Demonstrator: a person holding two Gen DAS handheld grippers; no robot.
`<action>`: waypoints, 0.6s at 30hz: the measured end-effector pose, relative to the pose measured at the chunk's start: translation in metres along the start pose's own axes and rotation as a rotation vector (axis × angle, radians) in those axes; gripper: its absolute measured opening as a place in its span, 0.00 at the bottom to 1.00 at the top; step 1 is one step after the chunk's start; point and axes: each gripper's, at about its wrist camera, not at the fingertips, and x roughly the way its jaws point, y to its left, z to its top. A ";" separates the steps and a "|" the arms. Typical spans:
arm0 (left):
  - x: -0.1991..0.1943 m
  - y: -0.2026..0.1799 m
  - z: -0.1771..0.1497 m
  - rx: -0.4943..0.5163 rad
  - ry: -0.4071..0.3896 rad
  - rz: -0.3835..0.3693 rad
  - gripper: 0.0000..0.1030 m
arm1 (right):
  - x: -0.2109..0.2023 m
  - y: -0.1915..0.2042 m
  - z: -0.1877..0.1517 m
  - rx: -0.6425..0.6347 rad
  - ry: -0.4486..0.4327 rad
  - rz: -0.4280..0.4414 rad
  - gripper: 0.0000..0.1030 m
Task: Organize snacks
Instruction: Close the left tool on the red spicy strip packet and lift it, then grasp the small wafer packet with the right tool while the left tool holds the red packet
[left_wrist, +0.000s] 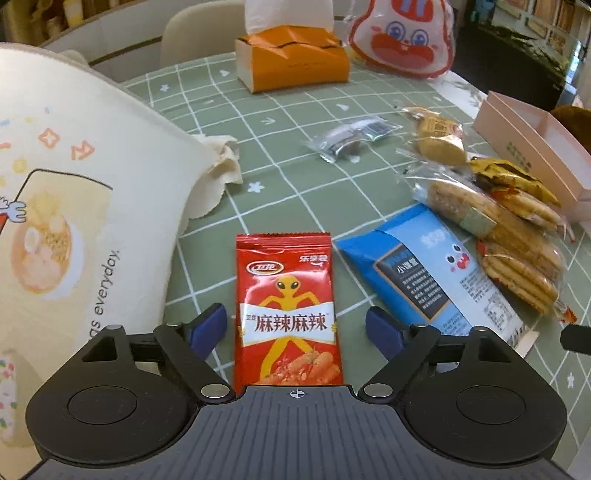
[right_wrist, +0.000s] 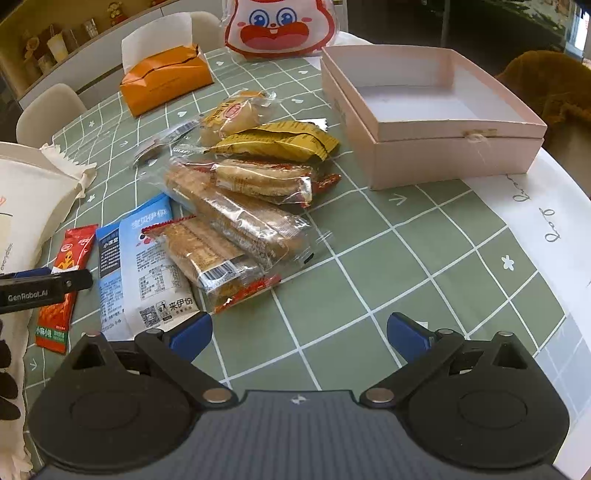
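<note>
A red snack packet (left_wrist: 288, 314) with a yellow alien figure lies flat on the green checked tablecloth, between the wide-apart fingers of my left gripper (left_wrist: 295, 328), which is open and not pressing on it. The same red packet (right_wrist: 64, 284) shows at the left in the right wrist view, partly under the left gripper's black finger (right_wrist: 44, 286). Beside it lie a blue packet (left_wrist: 424, 277), cracker packs (right_wrist: 229, 229), a yellow packet (right_wrist: 277, 142) and a bun (right_wrist: 236, 114). My right gripper (right_wrist: 299, 332) hangs open over bare cloth. The pink box (right_wrist: 458, 147) stands open and empty.
A cream tote bag (left_wrist: 74, 206) rises at the left. An orange tissue box (left_wrist: 291, 61) and a red-and-white cartoon bag (left_wrist: 402, 37) stand at the back. A small clear packet (left_wrist: 351, 138) lies mid-table. The table's white edge (right_wrist: 546, 221) curves at right; chairs behind.
</note>
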 end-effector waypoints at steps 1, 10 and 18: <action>-0.001 -0.002 -0.002 0.008 -0.005 -0.001 0.79 | -0.001 0.002 0.000 -0.005 -0.003 0.002 0.98; -0.025 -0.008 -0.030 0.030 -0.006 -0.070 0.53 | 0.003 0.024 0.011 -0.068 -0.045 0.031 0.98; -0.041 -0.004 -0.049 0.012 0.025 -0.090 0.53 | 0.028 0.053 0.035 -0.056 -0.006 0.103 0.96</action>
